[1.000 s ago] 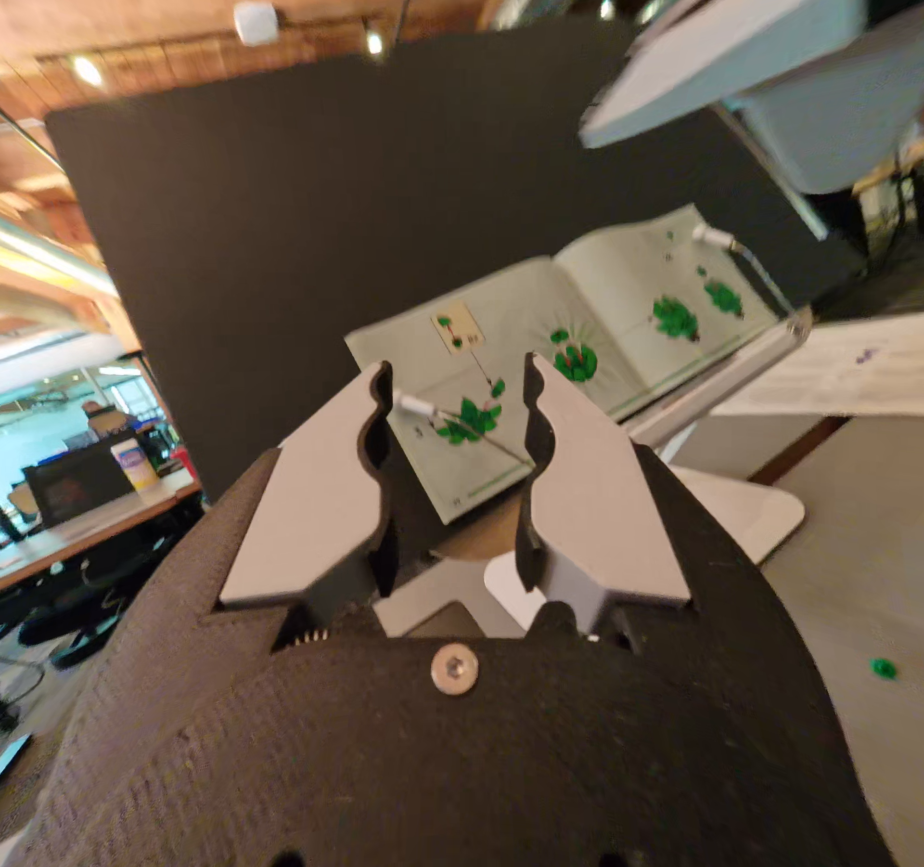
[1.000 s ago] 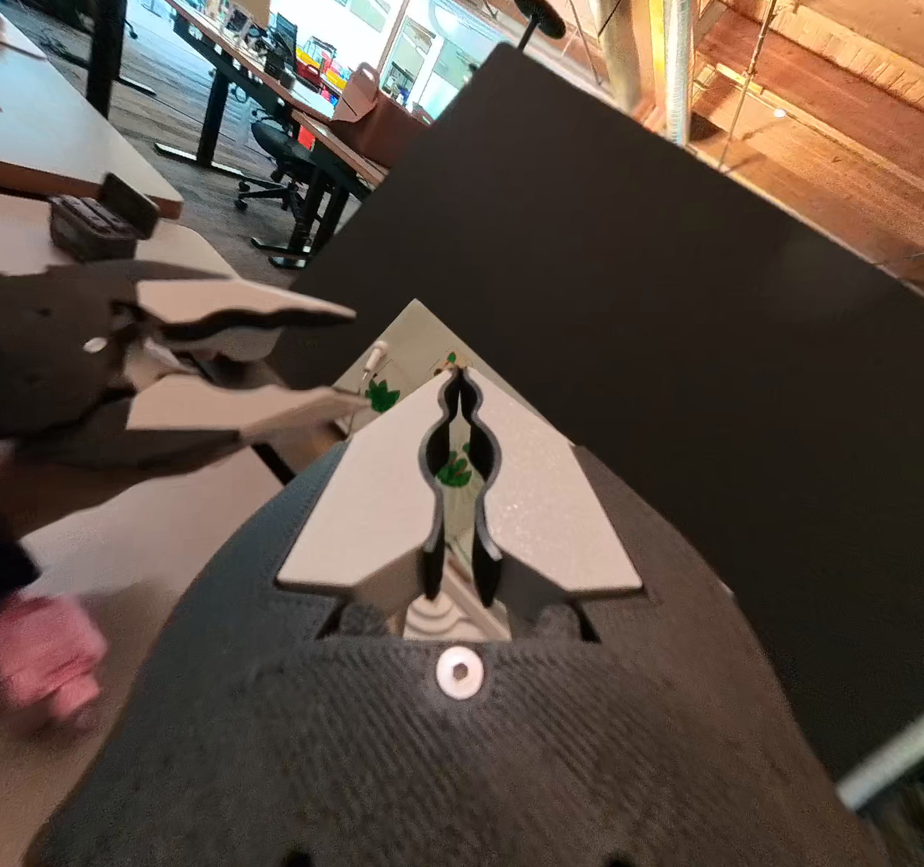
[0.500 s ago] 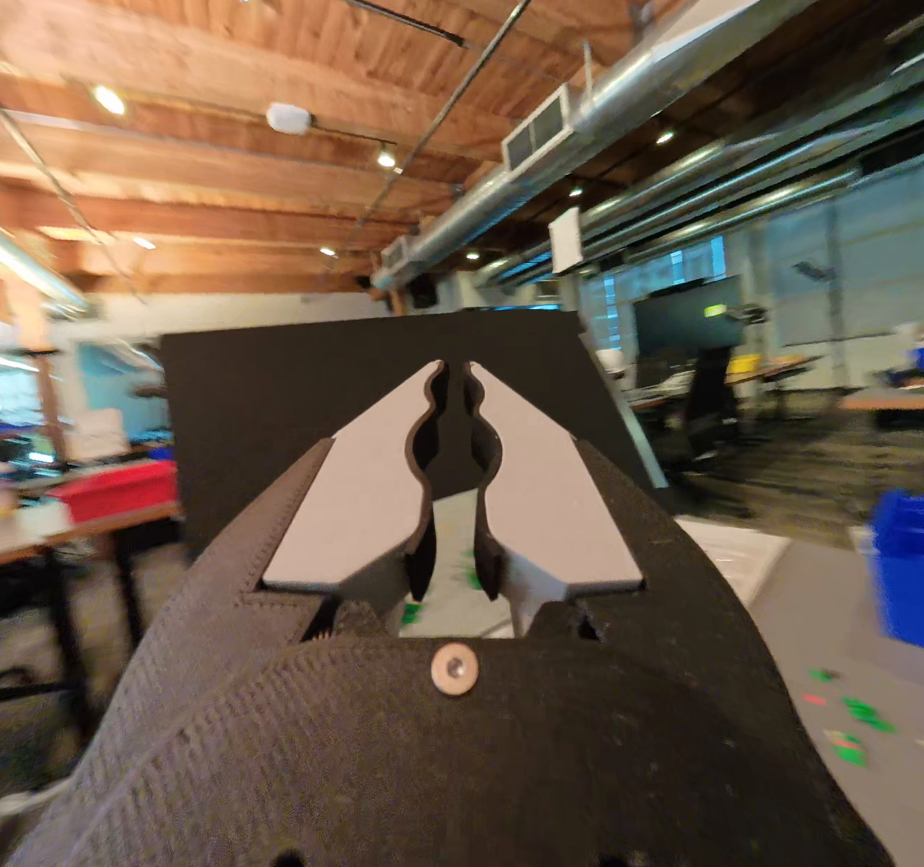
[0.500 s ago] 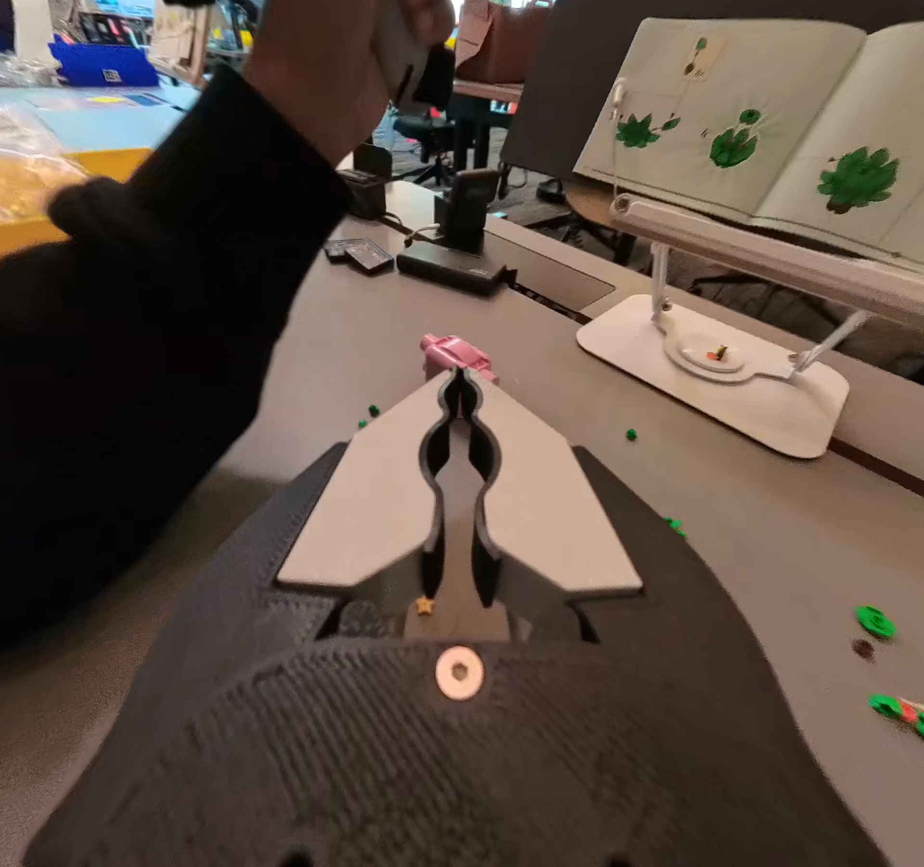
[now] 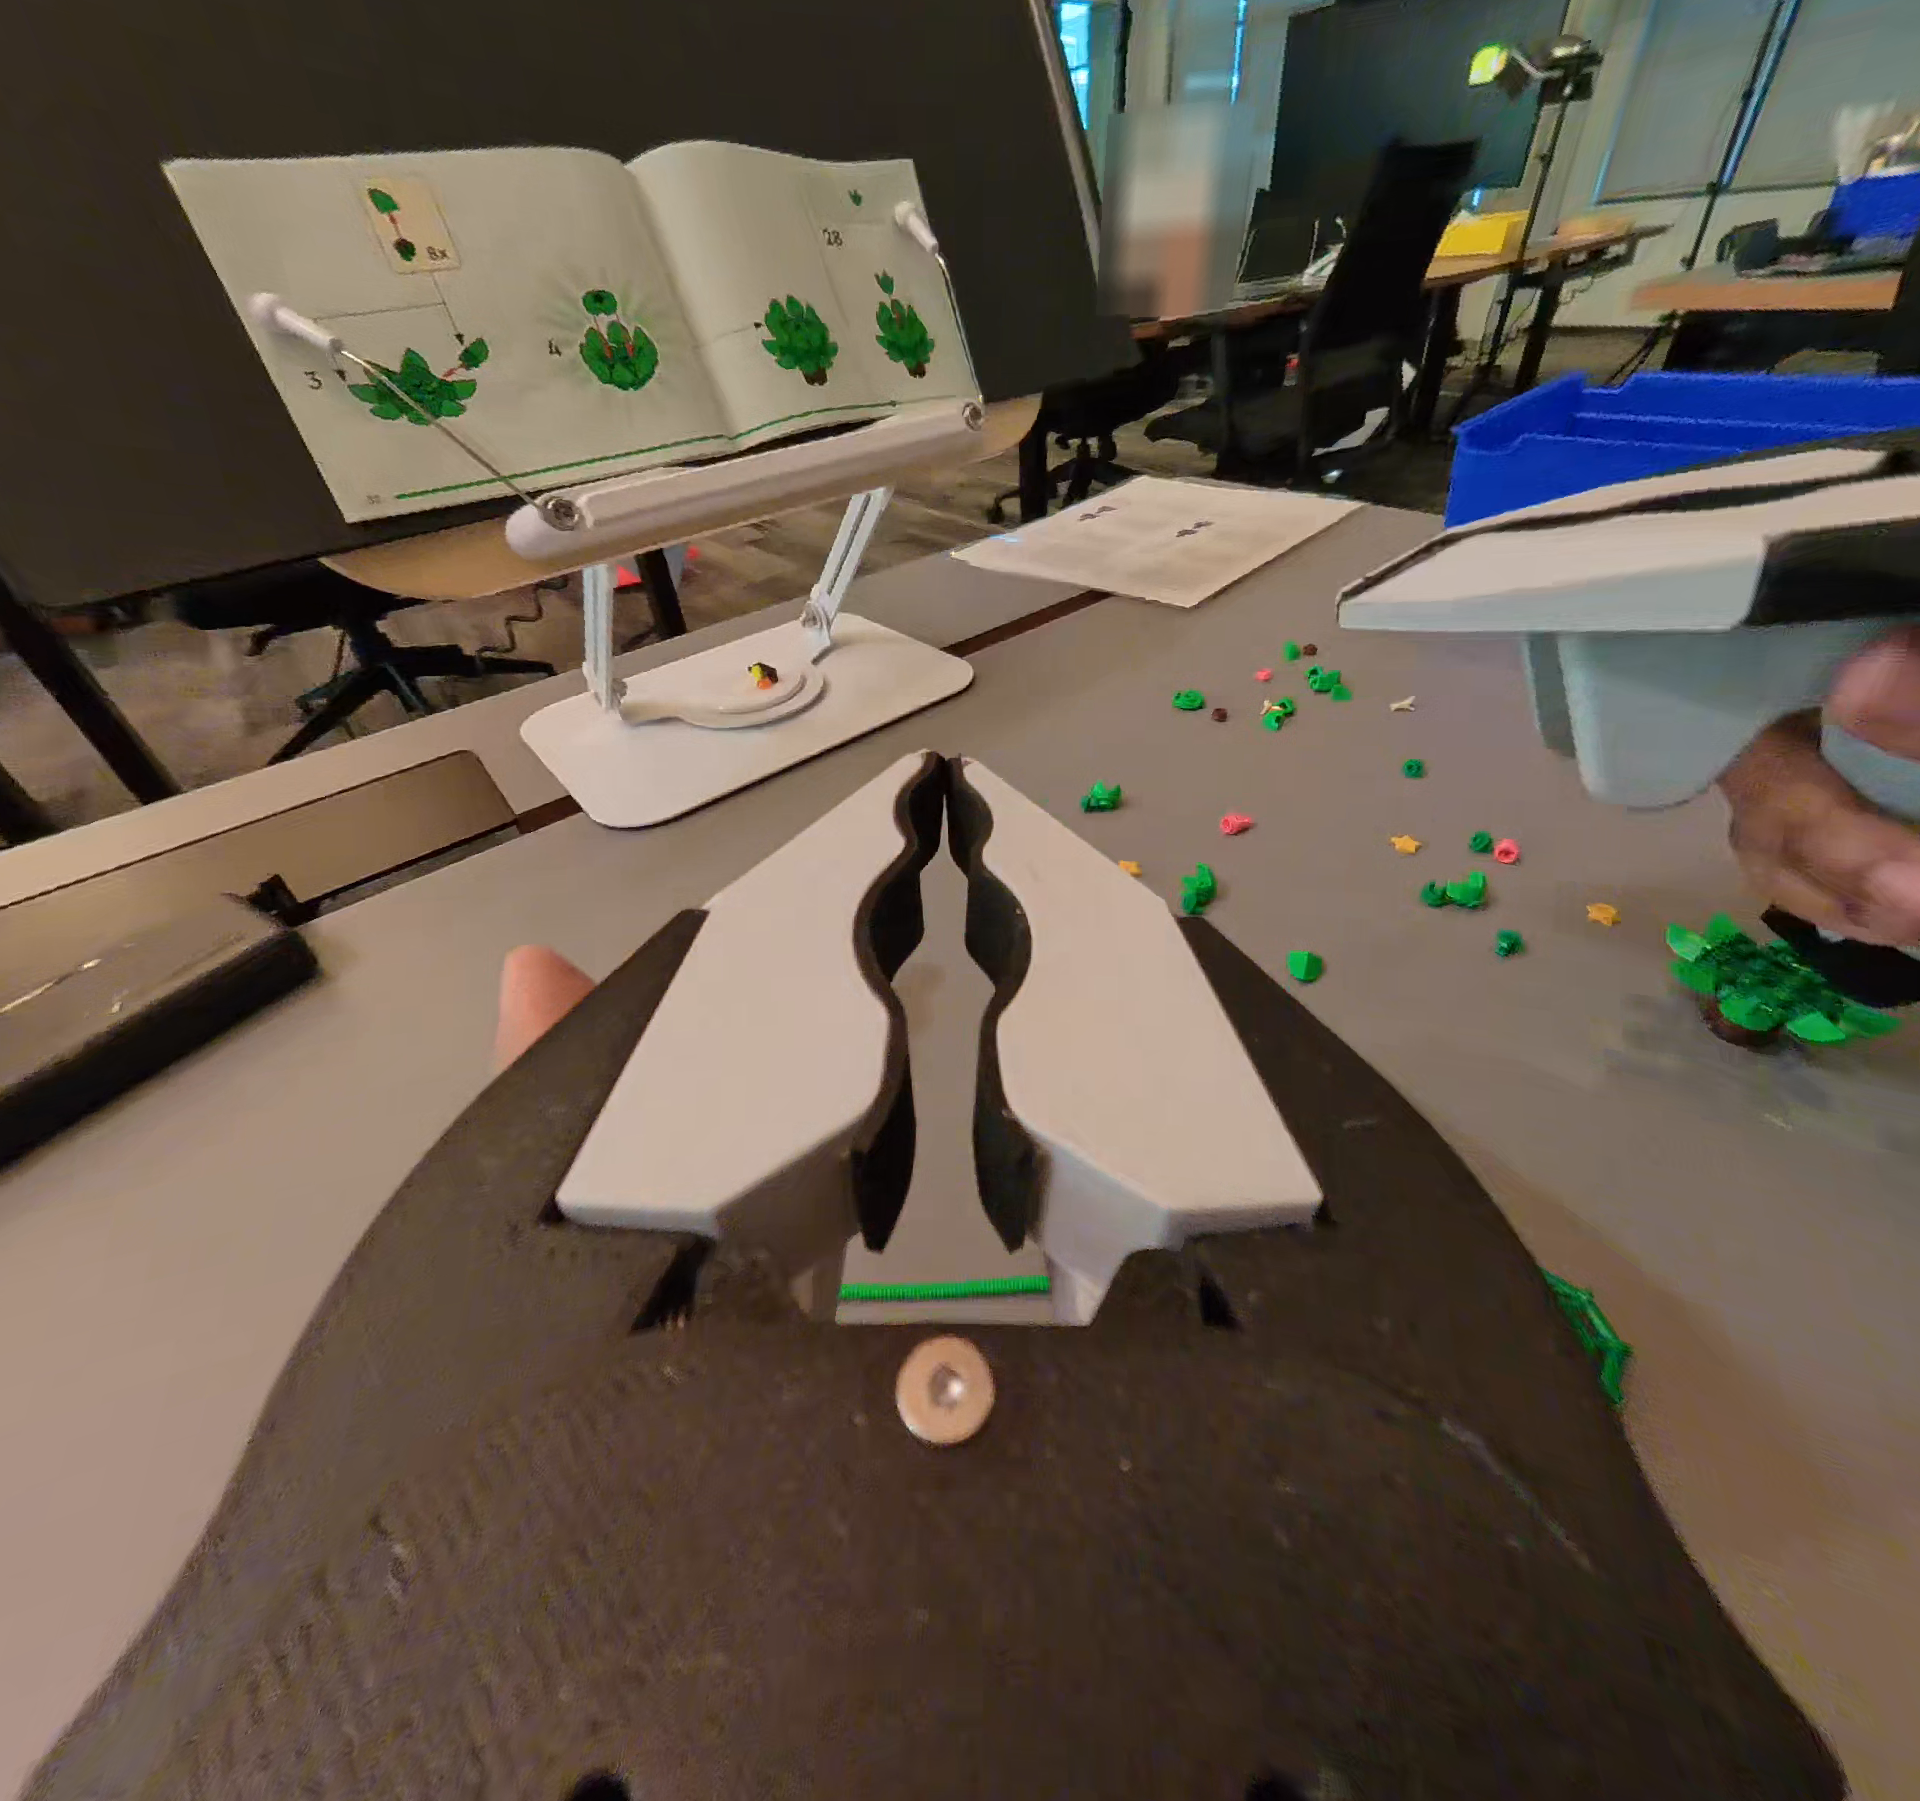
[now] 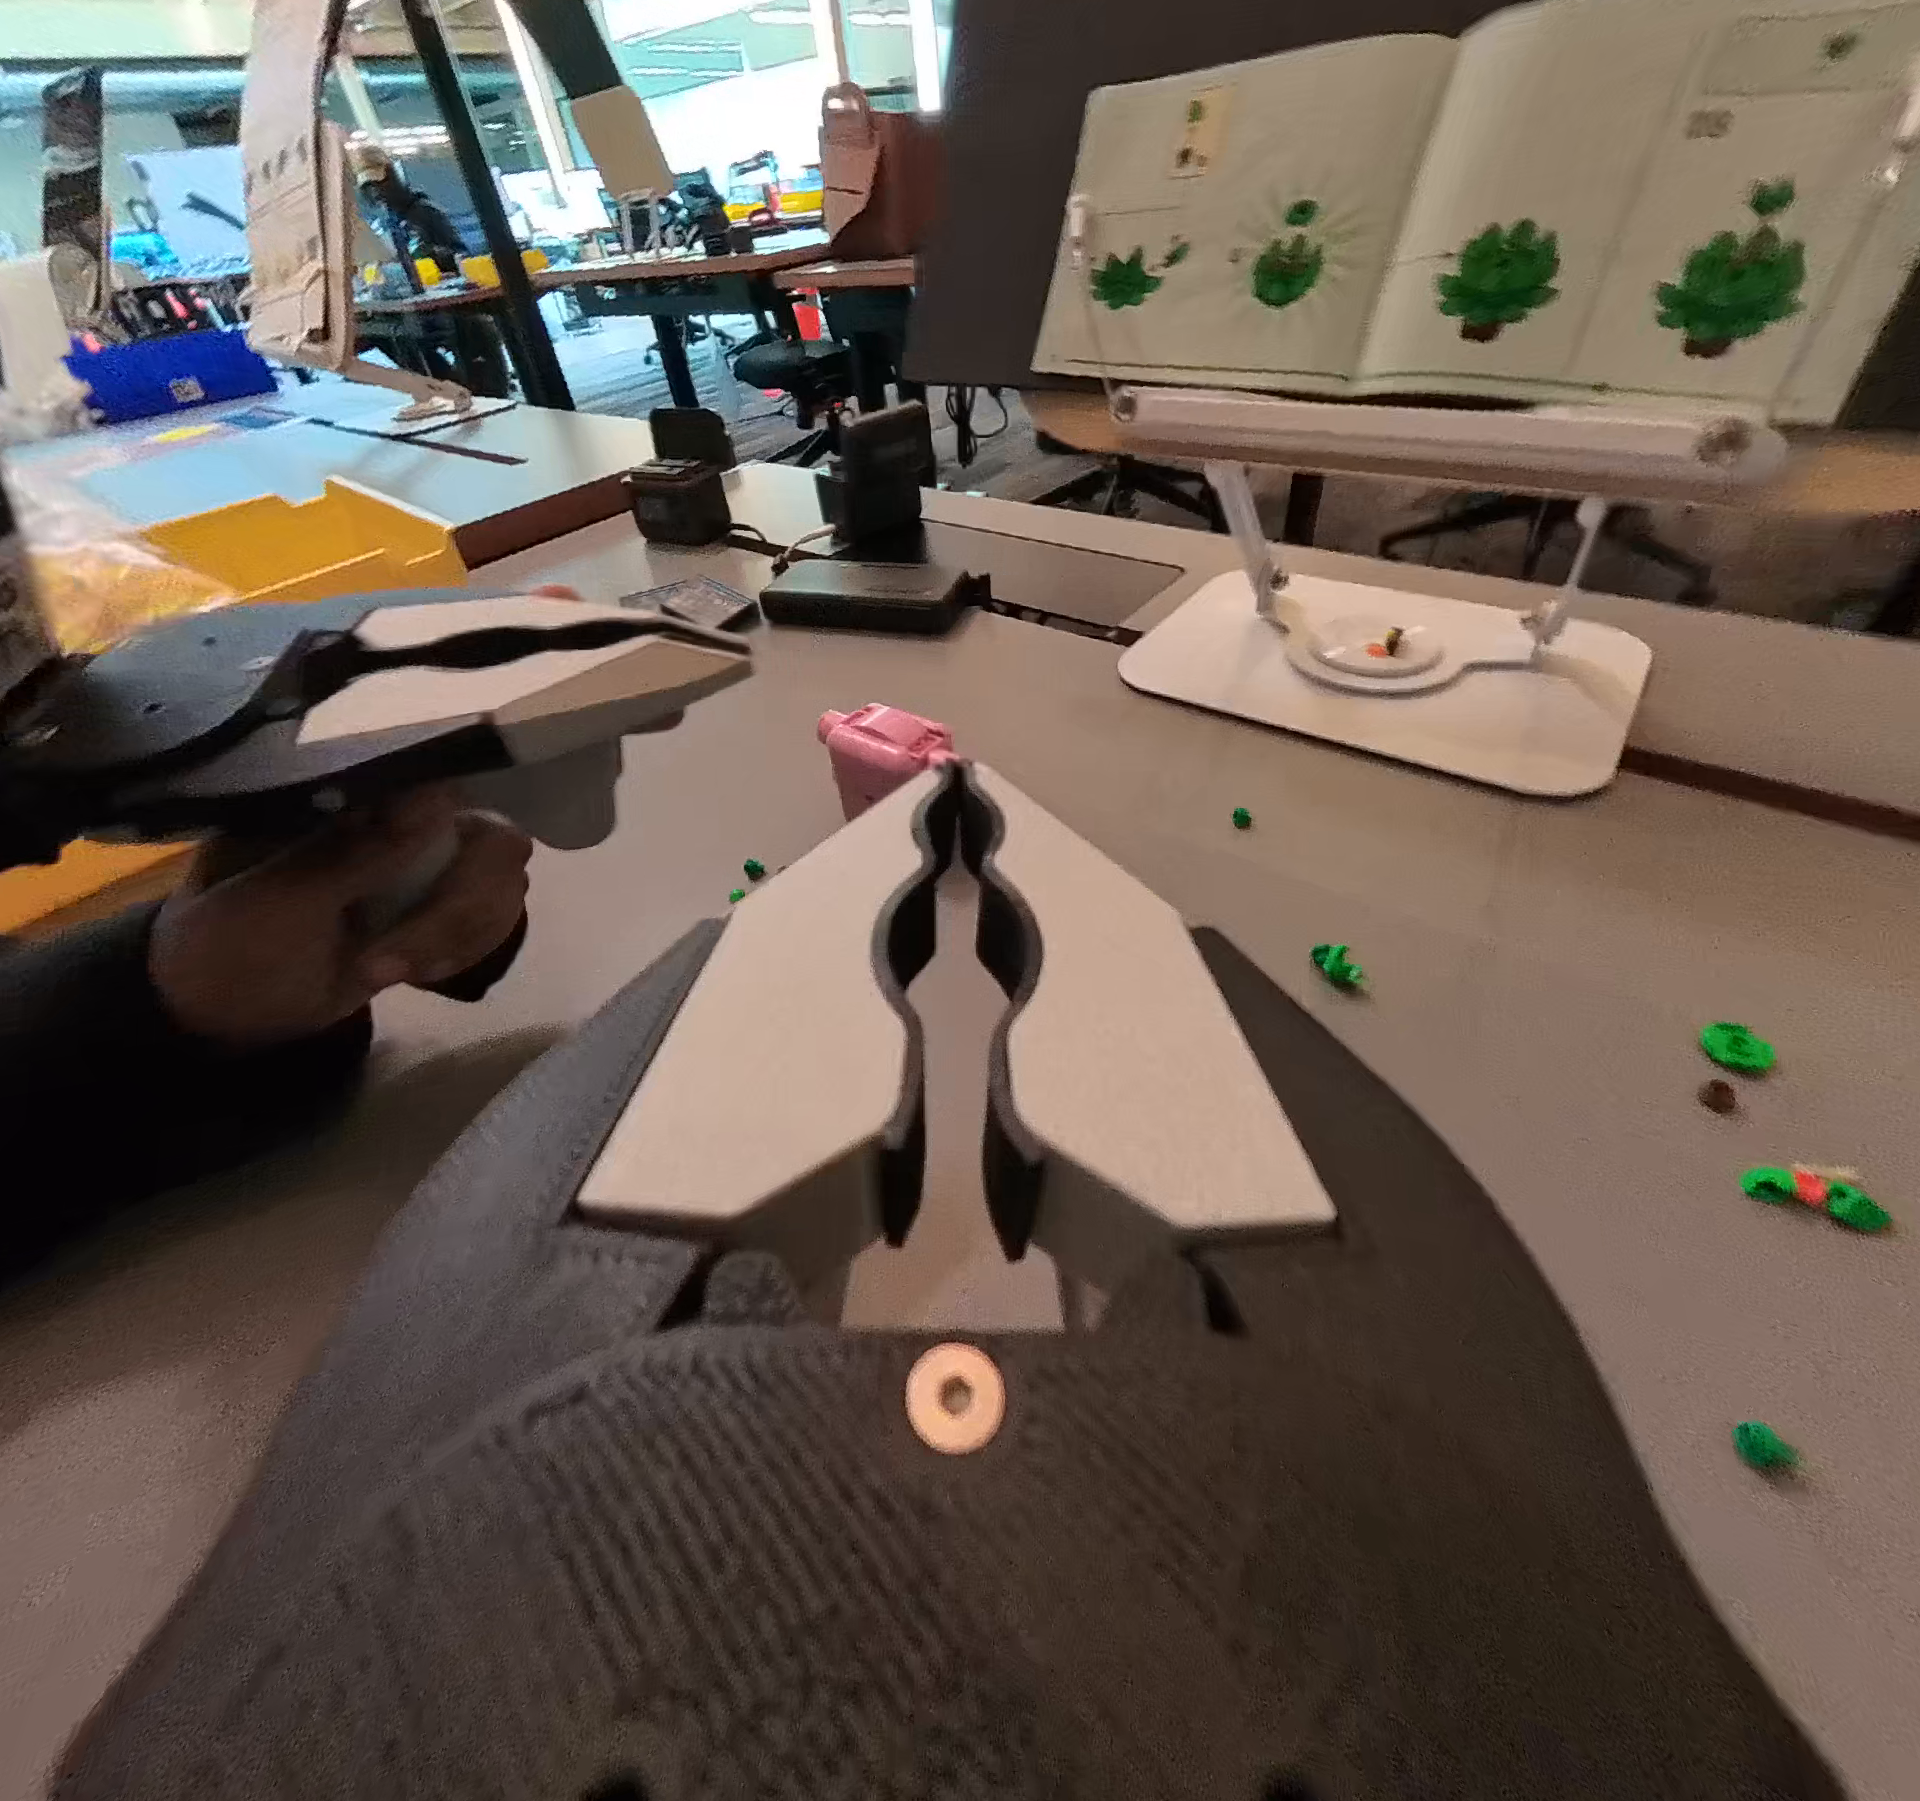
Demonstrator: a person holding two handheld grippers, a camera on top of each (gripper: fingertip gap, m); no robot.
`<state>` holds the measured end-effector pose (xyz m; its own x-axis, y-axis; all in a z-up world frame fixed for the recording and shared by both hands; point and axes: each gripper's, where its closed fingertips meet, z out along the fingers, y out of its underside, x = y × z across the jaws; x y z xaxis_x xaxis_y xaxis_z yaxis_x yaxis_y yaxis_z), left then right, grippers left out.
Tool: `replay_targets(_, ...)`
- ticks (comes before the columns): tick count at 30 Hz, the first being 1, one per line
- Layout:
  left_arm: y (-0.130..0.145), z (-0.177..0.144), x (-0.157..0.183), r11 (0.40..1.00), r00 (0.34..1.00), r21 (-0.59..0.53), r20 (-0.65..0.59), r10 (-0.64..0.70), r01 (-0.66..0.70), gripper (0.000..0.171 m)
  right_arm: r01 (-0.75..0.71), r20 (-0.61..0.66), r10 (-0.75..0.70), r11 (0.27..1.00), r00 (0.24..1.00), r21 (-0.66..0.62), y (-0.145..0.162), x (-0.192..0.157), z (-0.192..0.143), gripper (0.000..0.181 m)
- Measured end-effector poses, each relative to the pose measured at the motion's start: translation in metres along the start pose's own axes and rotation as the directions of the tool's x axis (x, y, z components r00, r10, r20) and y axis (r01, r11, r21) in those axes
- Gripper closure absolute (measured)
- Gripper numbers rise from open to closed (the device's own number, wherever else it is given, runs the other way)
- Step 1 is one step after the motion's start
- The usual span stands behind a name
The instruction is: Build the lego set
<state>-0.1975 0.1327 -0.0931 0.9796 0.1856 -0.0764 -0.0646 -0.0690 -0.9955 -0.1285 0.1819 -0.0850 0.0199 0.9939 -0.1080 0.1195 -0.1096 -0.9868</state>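
Grey tabletop [image 5: 312,1180] below me, and both claws are empty. Left to right: one open instruction book [image 5: 582,317] on its white stand [image 5: 748,743], my left claw [image 5: 948,775] pressed together, then some two dozen loose green, pink and yellow bits [image 5: 1197,887] scattered, and one half-built green plant [image 5: 1766,988] under my right claw [image 6: 958,780], fingertips touching too. I'd judge we're midway: leaves on, plenty left.

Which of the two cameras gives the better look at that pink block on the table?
The right wrist view. The pink block stands there on the grey table, just beyond the shut tips of the right gripper. The left wrist view does not show it at all.
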Motion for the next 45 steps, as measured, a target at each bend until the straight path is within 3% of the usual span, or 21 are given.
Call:
replay_targets(3,-0.002,-0.004,-0.003,0.999,0.999,0.0,0.012,-0.041,0.041,0.171,-0.031,0.014,0.032,0.998,0.999,-0.047,0.007,0.005,-0.001,0.181)
replay_targets(7,0.004,-0.001,0.008,0.998,0.995,-0.032,-0.076,-0.062,0.06,0.171,0.108,-0.068,-0.111,0.993,0.991,-0.054,0.011,0.017,-0.001,0.181)
replay_targets(10,0.007,0.0,0.007,0.998,0.996,-0.02,-0.06,-0.066,0.065,0.171,0.195,-0.098,-0.199,0.979,0.975,-0.053,0.013,0.015,0.001,0.181)
replay_targets(14,0.007,-0.002,-0.01,0.999,0.997,0.009,0.065,-0.044,0.044,0.171,0.199,-0.022,-0.2,0.979,0.98,-0.046,0.017,-0.004,0.004,0.181)
replay_targets(17,0.007,-0.003,-0.024,0.997,0.984,0.033,0.164,-0.073,0.069,0.171,0.161,0.066,-0.155,0.981,0.986,-0.11,0.029,-0.017,0.006,0.181)
replay_targets(22,0.018,0.001,-0.022,0.994,0.984,-0.004,0.142,-0.112,0.113,0.171,0.101,0.147,-0.084,0.988,0.986,-0.114,0.036,-0.024,0.008,0.181)
replay_targets(29,0.029,0.002,-0.02,0.994,0.989,-0.041,0.11,-0.099,0.104,0.171,0.107,0.115,-0.097,0.991,0.989,-0.084,0.03,-0.01,0.006,0.181)
replay_targets(34,0.027,-0.002,-0.01,0.995,0.995,-0.01,0.016,-0.096,0.096,0.147,0.115,0.144,-0.106,0.991,0.984,-0.061,0.028,-0.015,0.004,0.179)
replay_targets(45,0.03,-0.005,-0.019,0.973,0.973,-0.014,-0.027,-0.23,0.229,0.144,0.133,0.166,-0.124,0.99,0.978,-0.044,0.028,-0.024,0.004,0.178)
